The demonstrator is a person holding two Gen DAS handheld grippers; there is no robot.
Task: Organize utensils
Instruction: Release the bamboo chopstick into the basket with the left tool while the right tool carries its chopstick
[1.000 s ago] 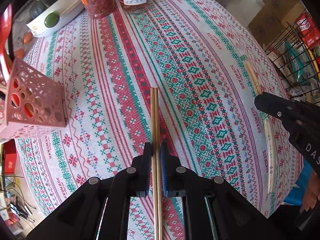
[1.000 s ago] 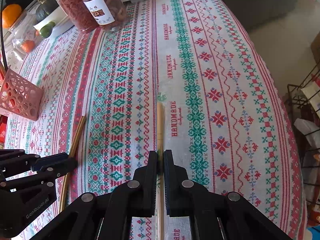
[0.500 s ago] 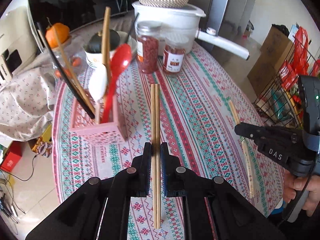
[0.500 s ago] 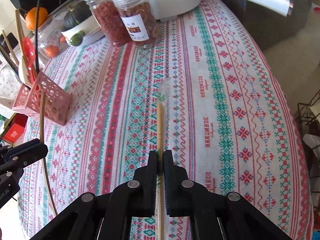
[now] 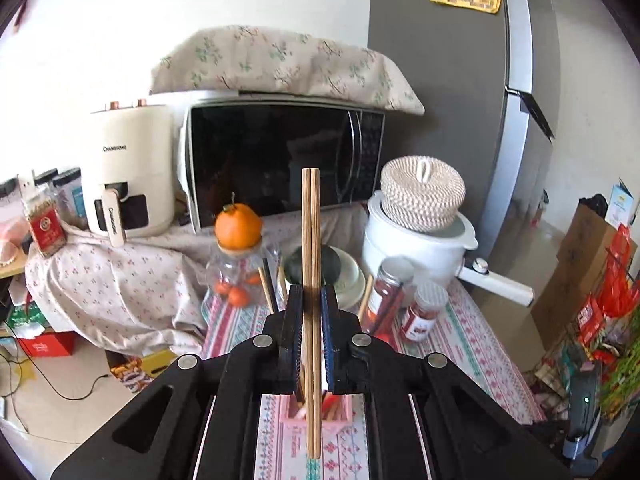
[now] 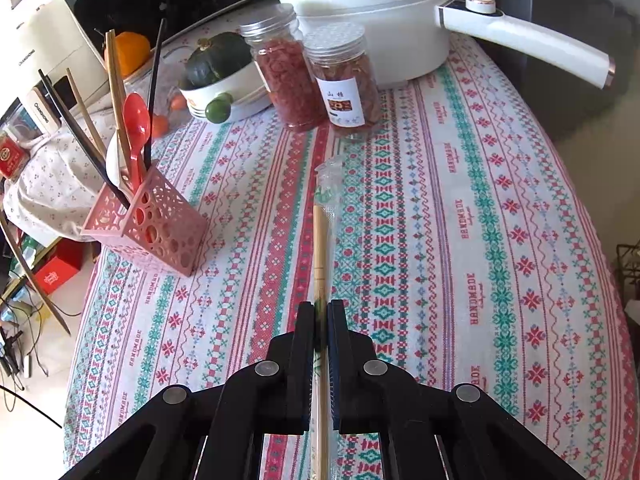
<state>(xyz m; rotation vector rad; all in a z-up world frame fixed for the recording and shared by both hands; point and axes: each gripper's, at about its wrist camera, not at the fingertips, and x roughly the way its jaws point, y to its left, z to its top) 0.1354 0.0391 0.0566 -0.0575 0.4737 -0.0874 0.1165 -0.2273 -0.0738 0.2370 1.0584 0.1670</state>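
From the left wrist view, the left gripper (image 5: 311, 330) has its fingers clamped on a bare pair of chopsticks (image 5: 310, 240), held upright right over the pink holder (image 5: 316, 416), so that pair looks about ready to drop in. Right wrist view: the right gripper (image 6: 321, 334) is squeezed on a plastic-wrapped pair (image 6: 321, 248) above the table (image 6: 480, 240), well apart from the holder, which already has a red spoon (image 6: 136, 120) and several sticks in it, so I'd say two pairs left.

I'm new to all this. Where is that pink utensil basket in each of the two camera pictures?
Left wrist view: the pink basket peeks out at the bottom centre, mostly hidden behind the left hand-held gripper and the chopsticks it clamps.
Right wrist view: the pink basket stands in full sight at the left, on the tablecloth.
Shared landmark: the white pot with its long handle.
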